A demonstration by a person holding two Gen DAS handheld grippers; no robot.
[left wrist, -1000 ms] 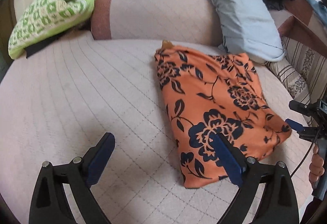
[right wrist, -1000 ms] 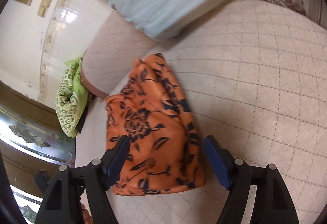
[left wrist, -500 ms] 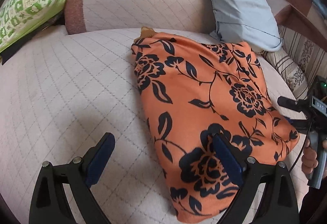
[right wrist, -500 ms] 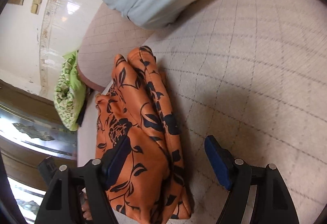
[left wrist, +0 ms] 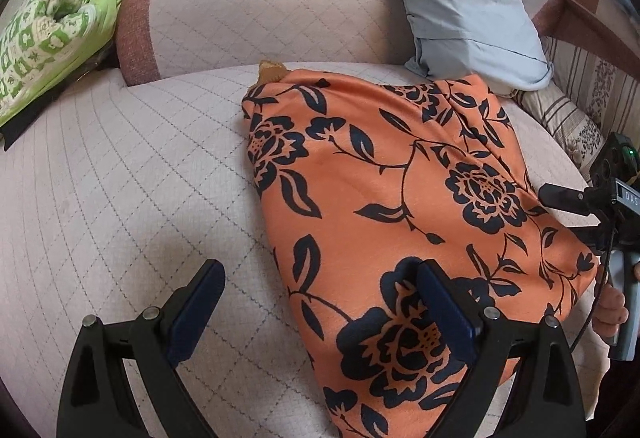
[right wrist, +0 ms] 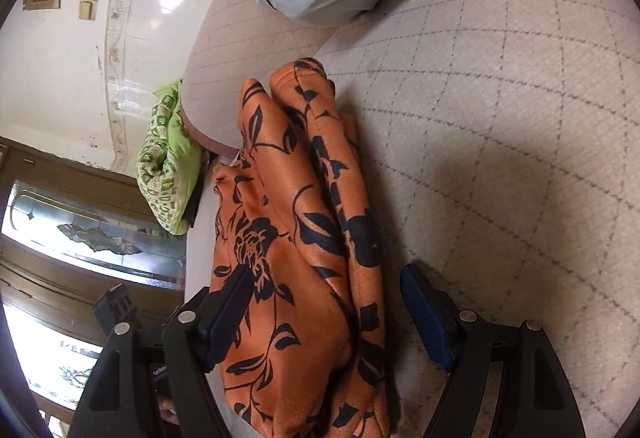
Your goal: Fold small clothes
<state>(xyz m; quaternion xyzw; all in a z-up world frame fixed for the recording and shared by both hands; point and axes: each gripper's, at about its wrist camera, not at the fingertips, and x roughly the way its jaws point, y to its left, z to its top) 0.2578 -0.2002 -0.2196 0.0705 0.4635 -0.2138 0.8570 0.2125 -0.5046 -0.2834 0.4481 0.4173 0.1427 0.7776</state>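
Both claws have closed in on the folded, seemingly velvety floral cloth.

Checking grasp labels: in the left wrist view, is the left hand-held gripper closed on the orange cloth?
No, the left hand-held gripper is wide open, one finger over the orange floral cloth, the other over the quilted cushion.

A pale quilted sofa seat carries a folded orange floral cloth, a light blue pillow at the back, and a green patterned cushion at its far left.
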